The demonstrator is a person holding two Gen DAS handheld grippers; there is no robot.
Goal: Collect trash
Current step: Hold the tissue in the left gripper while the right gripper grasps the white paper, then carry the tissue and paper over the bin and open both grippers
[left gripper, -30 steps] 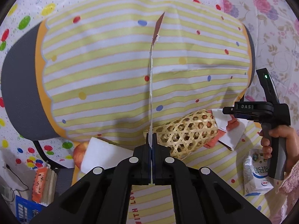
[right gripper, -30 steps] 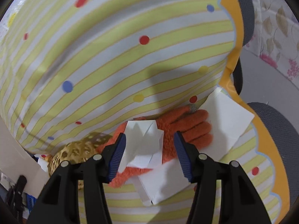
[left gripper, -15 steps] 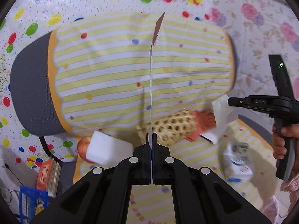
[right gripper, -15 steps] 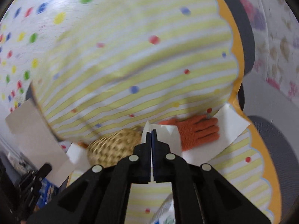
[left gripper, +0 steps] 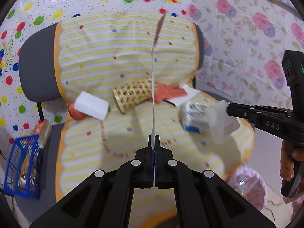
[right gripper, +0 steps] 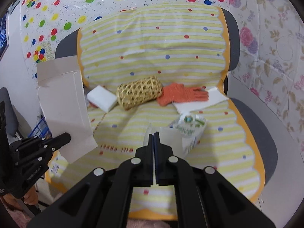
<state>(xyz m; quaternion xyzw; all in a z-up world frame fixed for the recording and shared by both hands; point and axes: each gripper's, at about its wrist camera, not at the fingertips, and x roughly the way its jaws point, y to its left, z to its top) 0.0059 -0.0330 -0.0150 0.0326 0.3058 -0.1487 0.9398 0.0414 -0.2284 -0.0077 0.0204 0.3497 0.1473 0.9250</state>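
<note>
The left hand-held gripper (left gripper: 153, 146) has its jaws pressed together on the lower edge of a flat sheet of card (right gripper: 62, 102), seen edge-on as a thin white line in its own camera and as a broad pale panel from the right. The right hand-held gripper (right gripper: 153, 138) is likewise pinched on a crumpled white paper (left gripper: 222, 121), which hangs from its tips above the seat.

Both pieces look light. The card is stiff enough to stand up from a single edge grip, though it would swing and catch air; the paper is soft and limp, so a pinch on any fold holds it, but a loose corner could tear.

Below them, on the chair's striped seat cover (right gripper: 218, 152), lies a small printed carton (right gripper: 188, 131), probably also trash: light, crushable, best taken across its flat sides. Behind it are a woven basket tube (right gripper: 140, 92), an orange glove (right gripper: 180, 95) resting on a white sheet (right gripper: 205, 102), and a white foam block (right gripper: 101, 97). A pink-lined bin (left gripper: 248, 186) seems to stand on the floor to the right, though blur makes that uncertain.
</note>
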